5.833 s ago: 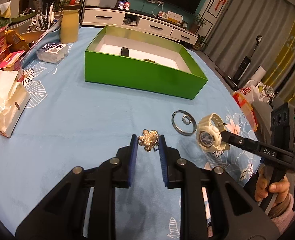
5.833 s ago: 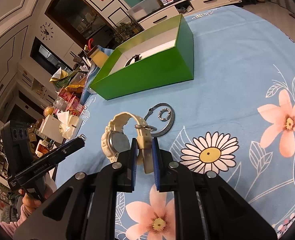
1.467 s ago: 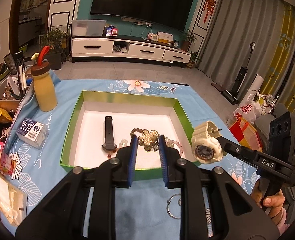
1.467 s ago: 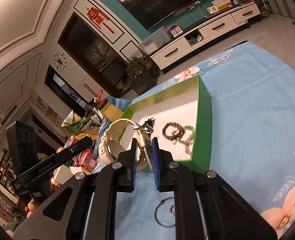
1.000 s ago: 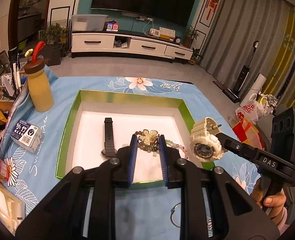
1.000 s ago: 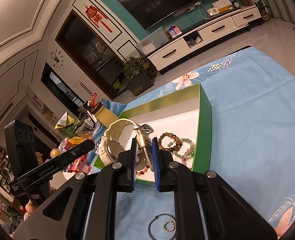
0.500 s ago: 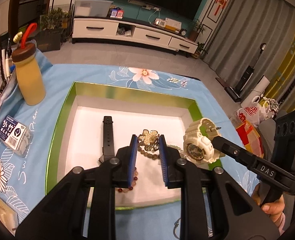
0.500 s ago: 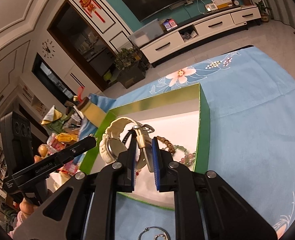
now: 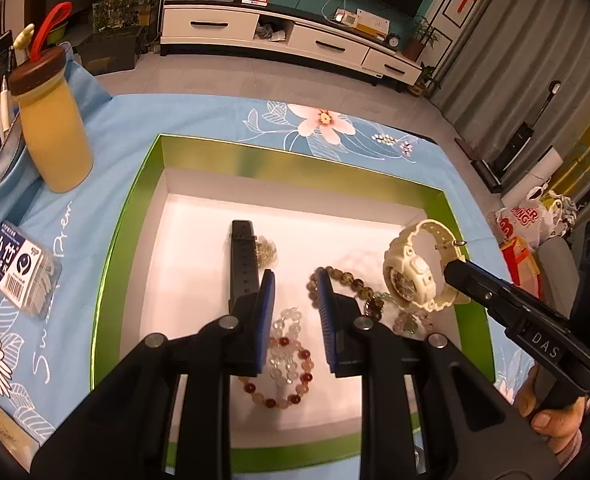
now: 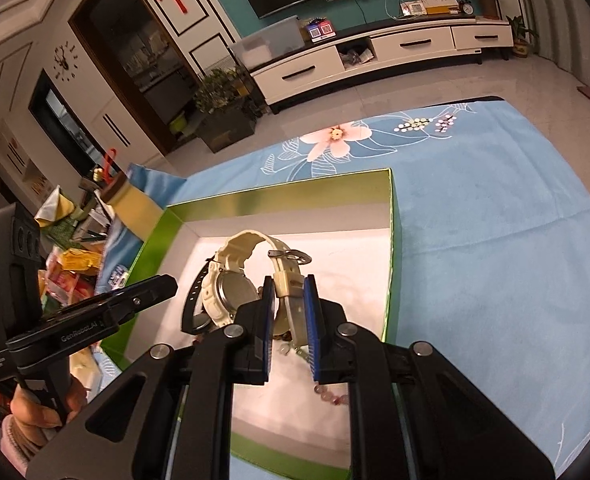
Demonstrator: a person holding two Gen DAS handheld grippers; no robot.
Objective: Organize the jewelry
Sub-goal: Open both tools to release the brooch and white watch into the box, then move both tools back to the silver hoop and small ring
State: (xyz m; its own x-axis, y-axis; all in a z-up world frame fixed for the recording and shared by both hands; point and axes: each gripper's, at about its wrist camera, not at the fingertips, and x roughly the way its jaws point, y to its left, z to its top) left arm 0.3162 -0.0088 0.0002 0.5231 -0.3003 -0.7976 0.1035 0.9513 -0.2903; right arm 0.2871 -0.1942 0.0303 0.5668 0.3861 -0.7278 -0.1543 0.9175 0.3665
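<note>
My left gripper [image 9: 295, 304] hangs over the green box [image 9: 135, 220] with its jaws apart and nothing between them. The gold flower brooch [image 9: 265, 250] is in the box beside a black watch [image 9: 242, 260], just past the left fingertip. My right gripper [image 10: 289, 304] is shut on the strap of a cream watch [image 10: 235, 288], held above the box's right half [image 10: 391, 240]. The left wrist view shows that watch [image 9: 415, 272] at the right gripper's tip [image 9: 455, 272]. A brown bead bracelet [image 9: 347, 280] and a red-and-white one [image 9: 291, 360] lie on the white floor.
A yellow bottle with a brown lid [image 9: 55, 148] and a small packet [image 9: 19, 272] stand left of the box on the blue floral cloth [image 10: 495, 220]. Shopping bags [image 9: 527, 220] sit off the table's right side. A hand [image 9: 555, 420] grips the right tool.
Both grippers have moved forward and lower over the box. The brooch has left the left jaws and is in the box by the black watch. The cream watch stays gripped.
</note>
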